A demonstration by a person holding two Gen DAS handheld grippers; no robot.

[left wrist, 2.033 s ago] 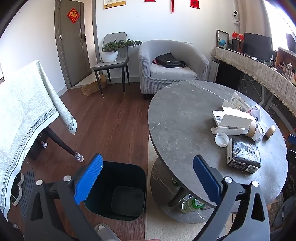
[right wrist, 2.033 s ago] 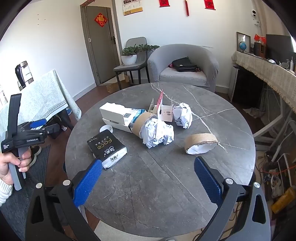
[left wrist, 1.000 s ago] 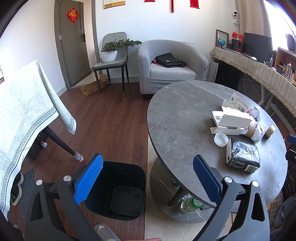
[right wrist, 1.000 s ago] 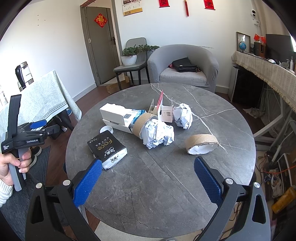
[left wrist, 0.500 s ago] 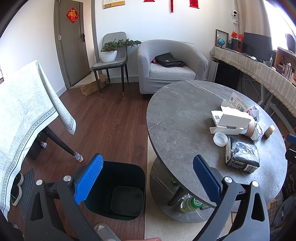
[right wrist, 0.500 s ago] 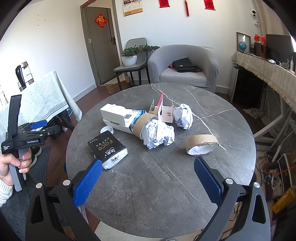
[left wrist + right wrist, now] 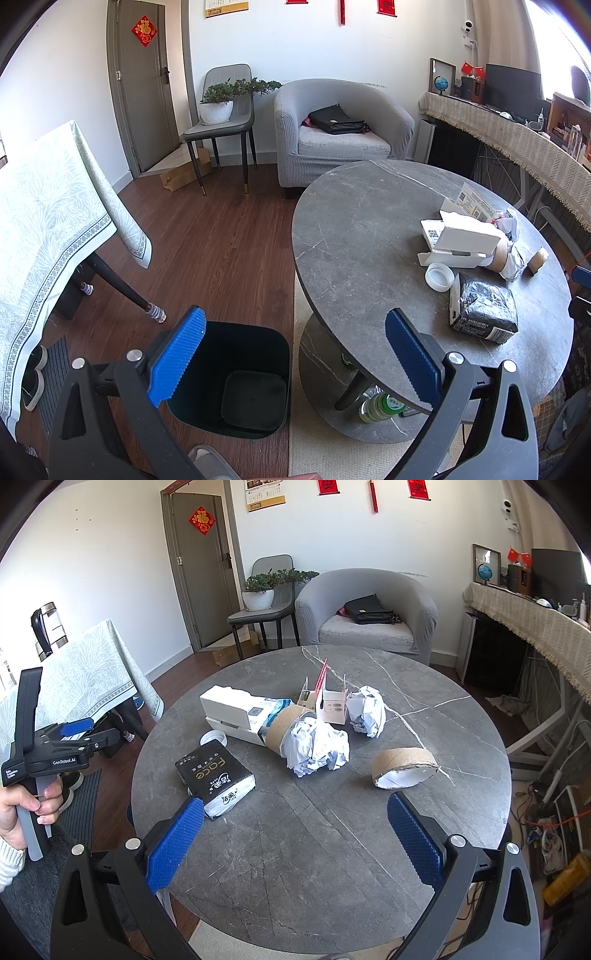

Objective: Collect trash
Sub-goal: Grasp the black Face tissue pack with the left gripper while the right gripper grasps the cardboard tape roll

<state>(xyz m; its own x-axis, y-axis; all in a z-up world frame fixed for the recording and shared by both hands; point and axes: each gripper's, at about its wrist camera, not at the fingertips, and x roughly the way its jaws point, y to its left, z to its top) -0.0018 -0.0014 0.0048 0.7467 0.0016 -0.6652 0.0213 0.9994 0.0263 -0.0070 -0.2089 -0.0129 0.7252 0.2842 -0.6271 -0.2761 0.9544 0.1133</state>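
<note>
On the black tissue pack (image 7: 216,777), "Face" shows.

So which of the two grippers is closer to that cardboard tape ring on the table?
Right. The right gripper hovers open over the table edge, just short of the cardboard tape ring. The left gripper, also open, is off the table's far side, above the trash bin.
</note>
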